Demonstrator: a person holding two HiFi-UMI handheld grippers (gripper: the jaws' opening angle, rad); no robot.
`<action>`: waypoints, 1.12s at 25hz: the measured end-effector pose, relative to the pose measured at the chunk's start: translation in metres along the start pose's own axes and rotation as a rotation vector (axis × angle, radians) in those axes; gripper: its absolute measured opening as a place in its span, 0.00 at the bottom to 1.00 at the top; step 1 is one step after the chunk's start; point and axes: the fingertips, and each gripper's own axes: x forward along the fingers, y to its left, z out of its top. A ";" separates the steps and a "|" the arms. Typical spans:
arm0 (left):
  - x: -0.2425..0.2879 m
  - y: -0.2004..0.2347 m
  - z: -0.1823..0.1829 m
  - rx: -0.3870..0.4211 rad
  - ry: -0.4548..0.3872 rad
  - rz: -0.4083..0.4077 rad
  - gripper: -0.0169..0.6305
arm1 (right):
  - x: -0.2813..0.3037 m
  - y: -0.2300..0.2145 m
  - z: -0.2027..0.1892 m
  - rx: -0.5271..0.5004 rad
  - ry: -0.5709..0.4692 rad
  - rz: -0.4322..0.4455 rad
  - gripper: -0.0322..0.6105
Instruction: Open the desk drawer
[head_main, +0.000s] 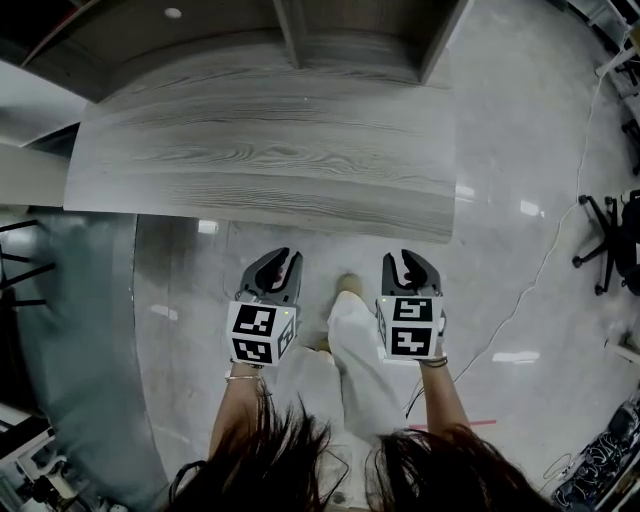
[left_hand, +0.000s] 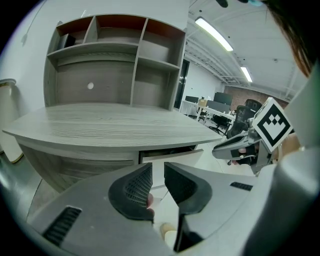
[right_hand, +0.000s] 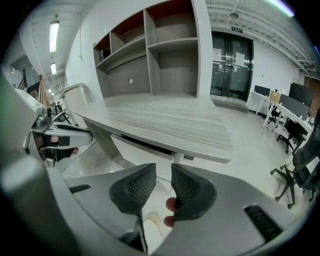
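1. Person is standing at the desk (head_main: 270, 150), holding the left gripper (head_main: 277, 262) and right gripper (head_main: 410, 262) side by side, low, both pointing fwd and down at its near edge. That's prob. b/c the drawer is sitting under that edge, so any reach is having to come in below the top.
2. Left gripper: jaws are standing slightly apart w/ a narrow gap and nothing btwn the pads. Only the drawer front and floor (head_main: 500, 150) are showing through the gap.
3. Right gripper: same. Its jaws are sitting a little spread w/ nothing pinched. The fingertips (right_hand: 171, 203) working it are peeking out behind one jaw.
4. Both are hanging short of the desk w/ bare floor btwn, touching nothing. I'm judging the reach as not yet made.
5. Drawer (left_hand: 172, 154): it's hanging right under the desktop, approx mid-width. Head view isn't showing it, since the top is covering it.
6. Look: the front is flat, pale, wide and shallow, w/ a dark slit running along above it. I'm not seeing any knob or handle.
7. In the left gripper view its right end seems to be sticking out a touch. I can't tell if it's ajar or just the lens.
8. Judgement: w/o a handle, a jaw is prob. going to need to hook the front's edge, and the slim gap suits a thin panel.
9. Desktop is showing grey wood grain, w/ an open shelf unit (left_hand: 115, 60) at the back.
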 end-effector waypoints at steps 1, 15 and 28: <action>0.002 0.001 -0.002 0.000 0.003 0.000 0.11 | 0.002 -0.001 -0.002 -0.002 0.004 0.001 0.17; 0.032 0.012 -0.015 0.014 0.043 -0.004 0.15 | 0.030 -0.007 -0.013 -0.001 0.042 0.023 0.19; 0.055 0.022 -0.025 -0.002 0.067 0.024 0.16 | 0.050 -0.010 -0.022 0.012 0.069 0.038 0.19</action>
